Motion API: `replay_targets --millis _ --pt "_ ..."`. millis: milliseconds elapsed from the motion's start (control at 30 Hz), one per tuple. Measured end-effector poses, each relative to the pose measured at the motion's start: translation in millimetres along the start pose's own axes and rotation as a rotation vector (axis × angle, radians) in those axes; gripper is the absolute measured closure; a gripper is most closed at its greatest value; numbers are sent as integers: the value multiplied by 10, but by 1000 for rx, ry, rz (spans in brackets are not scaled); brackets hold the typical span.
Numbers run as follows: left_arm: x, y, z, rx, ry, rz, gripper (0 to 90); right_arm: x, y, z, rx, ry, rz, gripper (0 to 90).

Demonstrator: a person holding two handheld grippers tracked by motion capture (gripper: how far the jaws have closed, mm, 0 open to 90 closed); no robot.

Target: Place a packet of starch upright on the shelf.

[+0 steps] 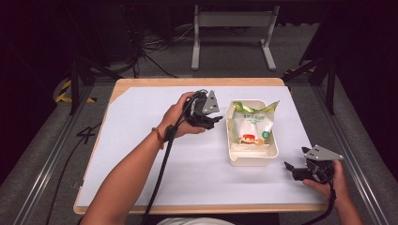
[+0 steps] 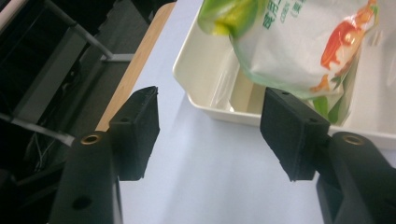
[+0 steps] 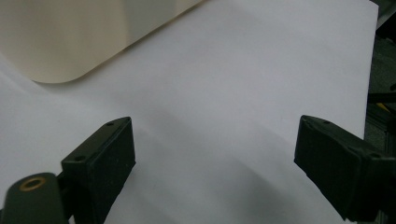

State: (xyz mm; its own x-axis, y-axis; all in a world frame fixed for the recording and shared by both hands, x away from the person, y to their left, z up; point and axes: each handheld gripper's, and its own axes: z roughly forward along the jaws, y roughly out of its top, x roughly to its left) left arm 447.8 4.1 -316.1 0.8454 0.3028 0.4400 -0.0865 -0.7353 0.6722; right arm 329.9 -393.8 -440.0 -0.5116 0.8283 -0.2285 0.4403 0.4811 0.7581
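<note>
Worktop (image 1: 141, 86): pale wood with rounded corners, at centre of the frame, covered almost wholly by a white sheet (image 1: 197, 168). Floor (image 1: 225, 61): grey carpet, brightest at upper centre. Frame stand (image 1: 233, 21): light grey metal, two feet and a crossbar, top centre. Cables (image 1: 155, 44): loose tangle on the floor, upper left. Rails (image 1: 44, 164): grey metal, running along left and right edges. Hazard tape (image 1: 63, 91): yellow and black, left of the worktop. Surroundings: dark, unlit at both upper corners.
</note>
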Motion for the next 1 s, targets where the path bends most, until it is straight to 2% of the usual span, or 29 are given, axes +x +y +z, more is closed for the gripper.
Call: replay_targets --millis 67,267,367,433,533,667,733,1000 --pt "-35 -31 -23 7 12 17 355 -3 -3 2 1 0 0 121" --pt "-136 -164 -94 21 21 6 276 -4 -6 2 1 1 0 121" --pt "-155 -251 -131 23 14 -22 240 -2 -4 7 3 2 -2 121" --pt "-165 -306 -140 28 8 -22 221 1 -1 7 4 3 -5 121" --pt "-194 -415 -147 59 33 -40 188 -1 0 5 2 2 -2 121" --pt "-194 -560 -185 64 53 -59 162 1 0 2 3 -1 -5 121" --pt "-198 -639 -213 64 58 -91 153 0 1 1 1 -1 -3 121" --pt "-192 -963 -316 92 67 -141 133 5 10 -3 -3 -1 -11 121"
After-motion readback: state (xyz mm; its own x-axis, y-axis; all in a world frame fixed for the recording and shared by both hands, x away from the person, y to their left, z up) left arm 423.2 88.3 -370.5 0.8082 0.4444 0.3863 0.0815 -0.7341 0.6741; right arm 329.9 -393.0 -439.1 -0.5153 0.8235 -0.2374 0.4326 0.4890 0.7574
